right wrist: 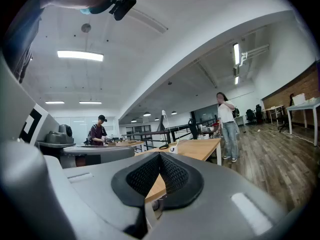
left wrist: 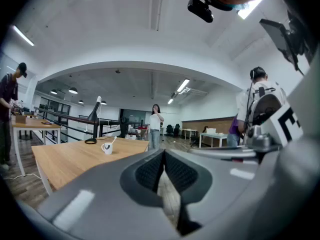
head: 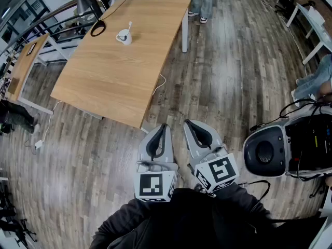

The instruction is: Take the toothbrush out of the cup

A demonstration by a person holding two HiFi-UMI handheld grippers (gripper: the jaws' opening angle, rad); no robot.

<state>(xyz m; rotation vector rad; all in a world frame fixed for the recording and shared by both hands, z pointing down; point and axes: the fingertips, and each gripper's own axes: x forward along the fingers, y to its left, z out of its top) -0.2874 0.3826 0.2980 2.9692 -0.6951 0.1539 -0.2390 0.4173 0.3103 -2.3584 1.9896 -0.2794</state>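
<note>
The toothbrush (head: 128, 28) stands in a small white cup (head: 123, 37) near the far end of the wooden bench (head: 114, 82). It leans, and one end sticks up out of the cup. It looks thin, light and stiff, so it should be easy to lift. It is also smooth, so it could slip or twist in a loose pinch. The best place to take hold is the bare part above the rim. The cup looks light too and may tip or slide if the brush drags on it — a slow pull along the lean seems wise.

The left gripper (head: 164, 126) and the right gripper (head: 187, 122) are both clenched shut with nothing in them. They hang over the wood floor, off the near corner of the bench and well apart from the cup.

Most of the bench top is bare, so there is lots of room to reach in. The round base of a black lamp (head: 97, 28) sits near the cup on its left — stay off that side. A person (head: 202, 4) stands past the far end.
</note>
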